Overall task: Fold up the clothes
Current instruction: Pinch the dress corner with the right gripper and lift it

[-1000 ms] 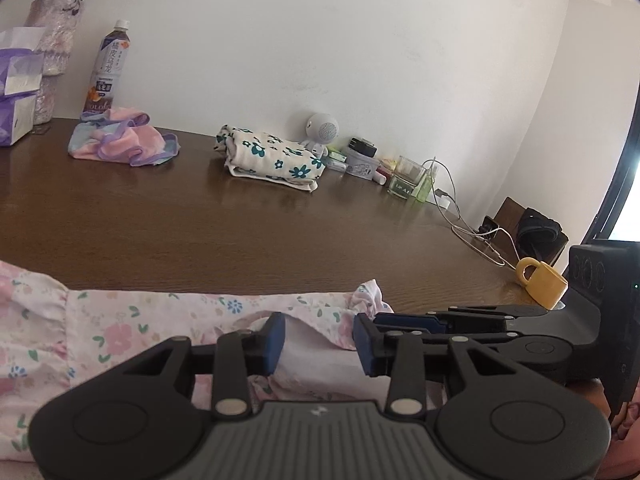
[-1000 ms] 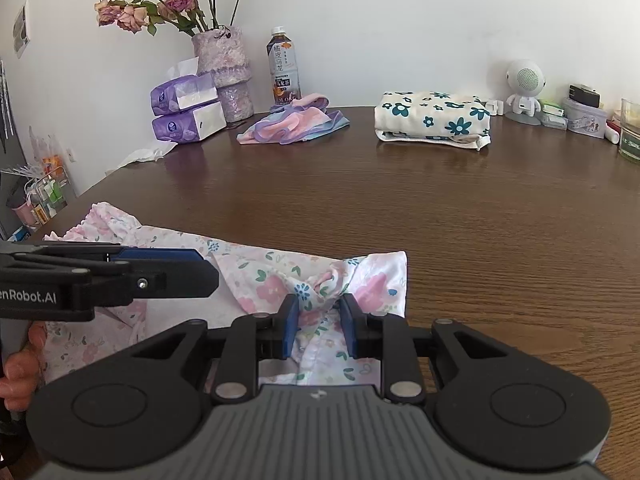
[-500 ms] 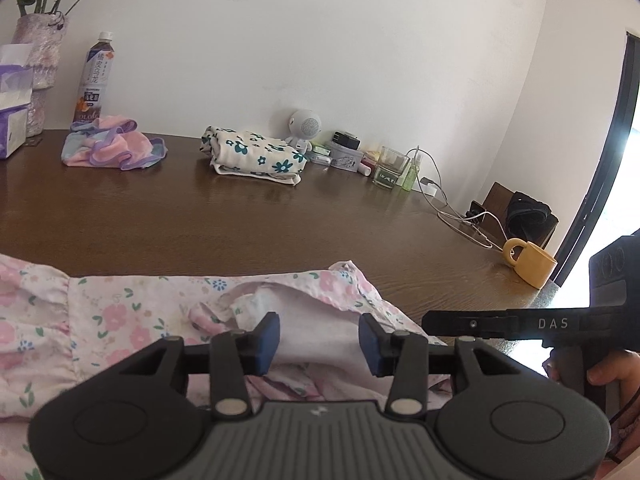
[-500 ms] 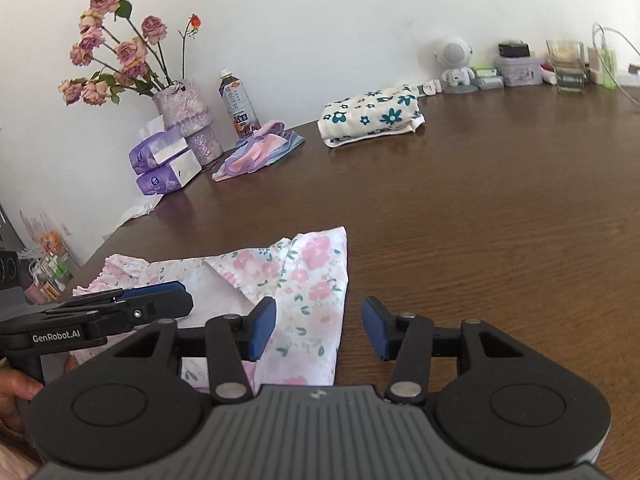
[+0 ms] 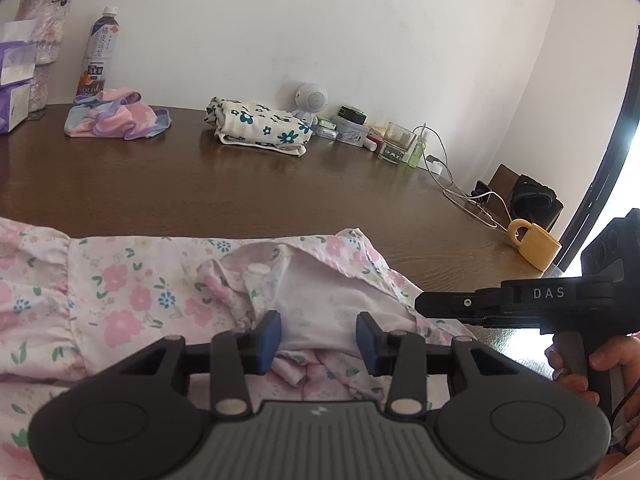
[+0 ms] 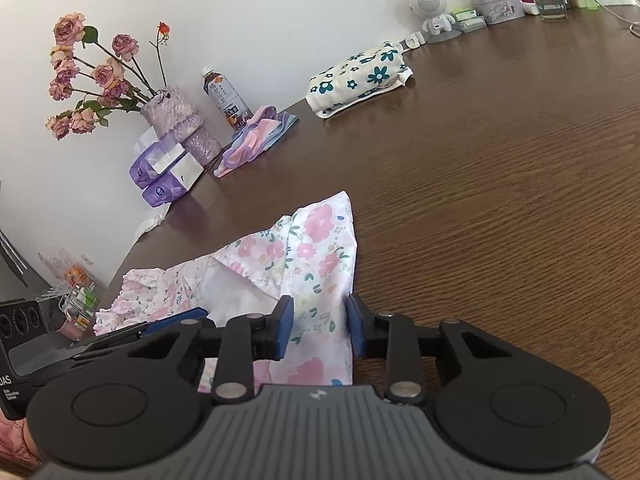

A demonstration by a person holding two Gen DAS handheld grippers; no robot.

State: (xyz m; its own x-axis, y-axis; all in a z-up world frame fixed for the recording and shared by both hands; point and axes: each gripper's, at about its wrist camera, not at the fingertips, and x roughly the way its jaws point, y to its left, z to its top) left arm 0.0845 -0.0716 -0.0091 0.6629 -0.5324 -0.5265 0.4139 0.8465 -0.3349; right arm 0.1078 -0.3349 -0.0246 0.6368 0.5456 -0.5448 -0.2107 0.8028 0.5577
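We see our right gripper [image 6: 319, 329] closing its blue-padded jaws, a strip of the pink floral cotton garment [image 6: 316, 256] lying between them on the dark brown wooden table [image 6: 500, 200]. The black left gripper [image 6: 172, 320] lies over the garment's left part. Far back rests a folded cream cloth with teal flowers [image 6: 360, 76].

A pink floral garment [image 5: 132, 292] lies on a dark brown wood-grain table [image 6: 500, 200], beside a yellow mug [image 5: 534, 246].
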